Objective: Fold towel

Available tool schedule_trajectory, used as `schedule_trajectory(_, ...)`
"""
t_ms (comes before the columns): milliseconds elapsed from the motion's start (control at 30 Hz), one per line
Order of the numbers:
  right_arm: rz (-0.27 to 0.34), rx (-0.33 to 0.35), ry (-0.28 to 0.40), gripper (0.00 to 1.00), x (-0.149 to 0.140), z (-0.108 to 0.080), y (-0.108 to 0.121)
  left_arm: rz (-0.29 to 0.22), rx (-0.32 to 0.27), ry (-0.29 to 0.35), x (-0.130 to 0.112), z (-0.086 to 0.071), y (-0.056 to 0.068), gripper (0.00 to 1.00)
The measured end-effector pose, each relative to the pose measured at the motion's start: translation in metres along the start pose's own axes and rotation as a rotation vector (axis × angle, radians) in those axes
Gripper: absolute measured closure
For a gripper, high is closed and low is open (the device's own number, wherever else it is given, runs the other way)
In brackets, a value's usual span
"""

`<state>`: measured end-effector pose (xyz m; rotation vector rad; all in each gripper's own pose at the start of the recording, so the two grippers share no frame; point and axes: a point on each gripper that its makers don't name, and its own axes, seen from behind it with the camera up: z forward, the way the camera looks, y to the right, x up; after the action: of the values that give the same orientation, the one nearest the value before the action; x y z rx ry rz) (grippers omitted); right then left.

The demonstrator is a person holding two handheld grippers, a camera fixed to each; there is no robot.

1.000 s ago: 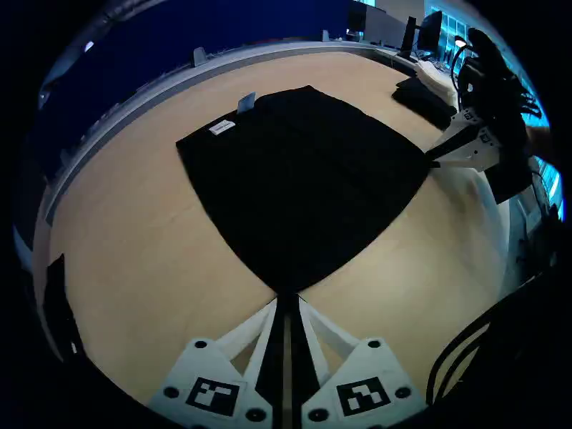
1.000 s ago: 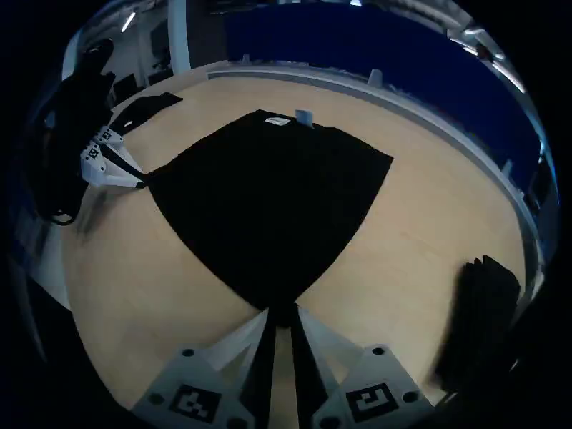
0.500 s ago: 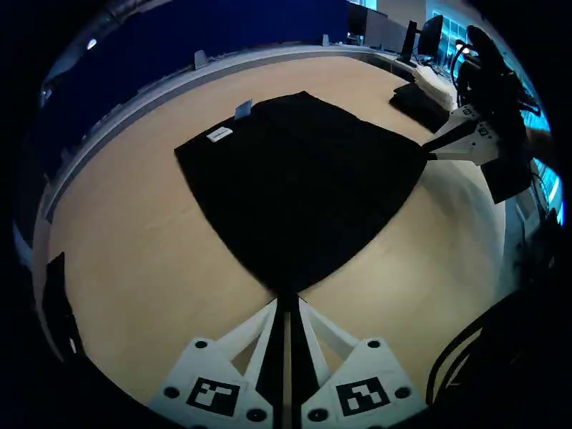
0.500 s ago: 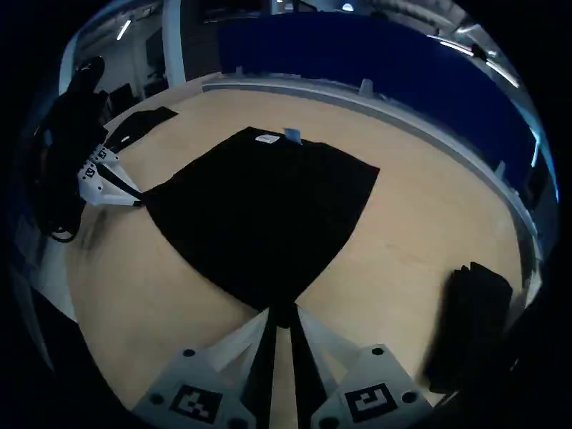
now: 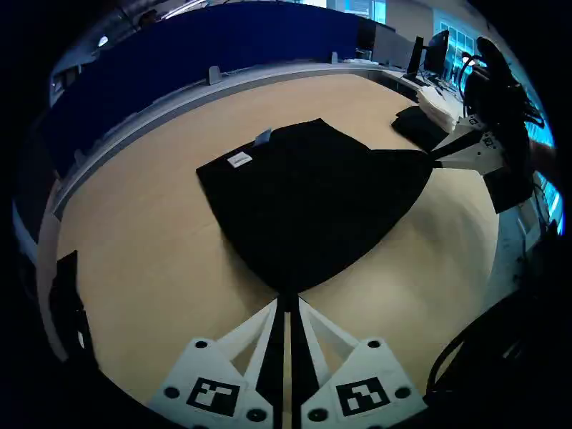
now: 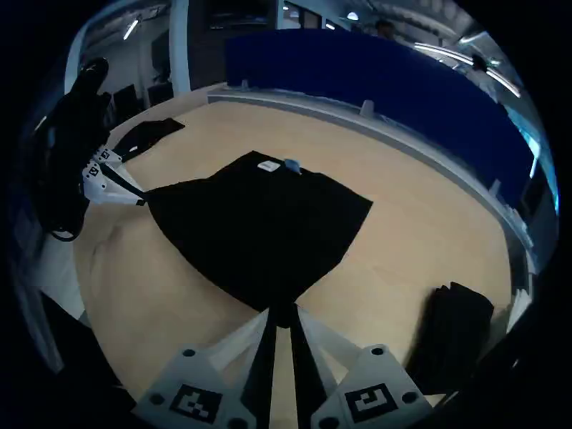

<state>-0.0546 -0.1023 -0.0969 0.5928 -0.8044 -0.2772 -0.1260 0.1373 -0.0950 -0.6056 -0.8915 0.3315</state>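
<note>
Left gripper view: my left gripper (image 5: 289,304) pinches near towel (image 5: 314,200) corner; right gripper (image 6: 282,314) clamps other corner. Edge held off table (image 5: 143,236), I judge for fold-over.

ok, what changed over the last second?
The left tongs and right tongs appear to have risen, lifting the near corners of the towel higher off the table. Unchanged: both tongs stay shut on their corners, and the far edge with the white label still lies flat.
</note>
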Motion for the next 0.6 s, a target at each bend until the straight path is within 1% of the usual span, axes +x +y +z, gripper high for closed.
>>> schedule_trajectory(267, 0.010, -0.005, 0.024, 0.87, 0.017, -0.026, -0.003, -0.017, 0.013, 0.018, 0.014, -0.027, 0.005, 0.95)
schedule_trajectory(600, 0.010, -0.006, 0.027, 0.87, 0.027, -0.057, -0.008, -0.032, 0.007, 0.035, 0.027, -0.056, 0.018, 0.95)
